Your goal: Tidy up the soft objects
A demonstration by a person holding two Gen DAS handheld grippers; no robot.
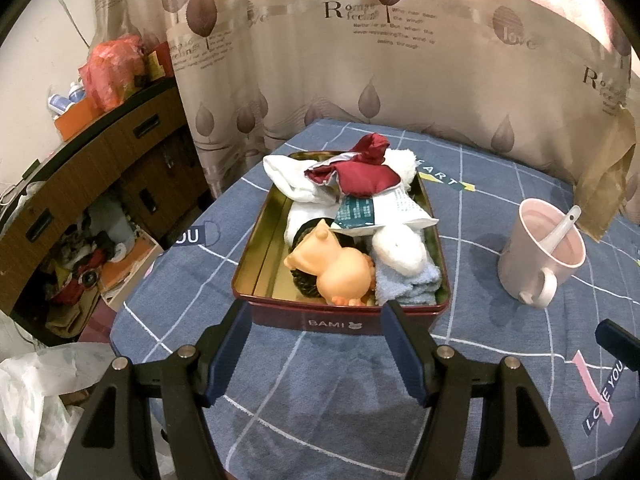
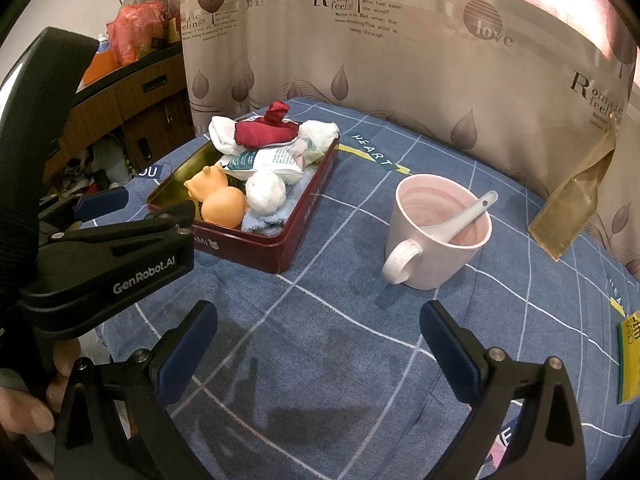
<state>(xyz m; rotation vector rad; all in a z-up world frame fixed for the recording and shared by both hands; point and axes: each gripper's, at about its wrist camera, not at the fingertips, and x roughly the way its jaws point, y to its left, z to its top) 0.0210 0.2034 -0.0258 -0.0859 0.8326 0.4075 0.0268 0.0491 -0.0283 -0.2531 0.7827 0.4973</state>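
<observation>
Resting on the worktop [image 1: 340,392], the dark red metal tin [image 1: 344,322] is rectangular with rounded corners, a gold inner lining and the lettering "BAMI" on its near wall. Its right half is heaped with soft items; its left half shows bare lining. At the far end lies a maroon satin cloth [image 1: 360,174] over a white sock [image 1: 292,182] and a fluffy white piece. A printed sachet [image 1: 380,210] lies in the middle. At the near end sit an orange rubber toy [image 1: 332,266], a white fleece ball [image 1: 398,250] and a folded pale blue towel [image 1: 408,286].

The worktop carries a blue cloth with a white grid and printed words. A pink ceramic mug [image 2: 436,232] with a white spoon [image 2: 466,216] in it stands well to the right of the tin. A beige leaf-print curtain [image 2: 400,60] hangs behind; a brown wood-grain cabinet [image 1: 92,168] stands at the left.

The left tool [image 1: 316,344] stands wide, with nothing between its blue pads, just before the tin's near wall. The right tool [image 2: 320,344] also stands wide and empty, over bare cloth near the mug.
</observation>
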